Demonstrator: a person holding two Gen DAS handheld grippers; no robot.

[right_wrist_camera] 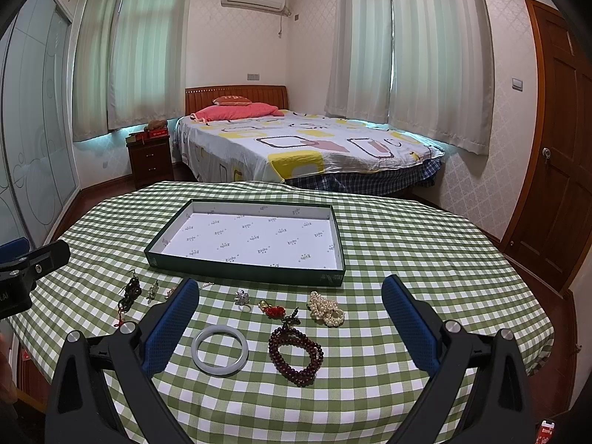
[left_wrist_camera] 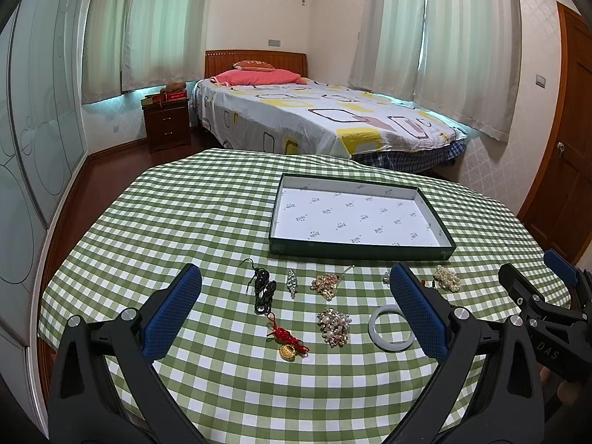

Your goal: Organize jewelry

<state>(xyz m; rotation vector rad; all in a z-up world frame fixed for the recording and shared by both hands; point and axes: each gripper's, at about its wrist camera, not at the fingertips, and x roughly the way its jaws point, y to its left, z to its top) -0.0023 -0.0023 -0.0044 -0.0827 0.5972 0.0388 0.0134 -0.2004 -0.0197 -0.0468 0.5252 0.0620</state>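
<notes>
Both wrist cameras sit low over the near edge of the counter [left_wrist_camera: 222, 222], facing the bed [left_wrist_camera: 314, 111]. The left view looks from farther left, the right from farther right. Both share the box [right_wrist_camera: 244, 272] and white bangle [right_wrist_camera: 220, 349].

The left gripper [left_wrist_camera: 296, 296] is held level and low, its two blue fingers [left_wrist_camera: 172, 312] spread wide apart, holding nothing. The right gripper [right_wrist_camera: 292, 305] is beside it, also wide apart and without load.
</notes>
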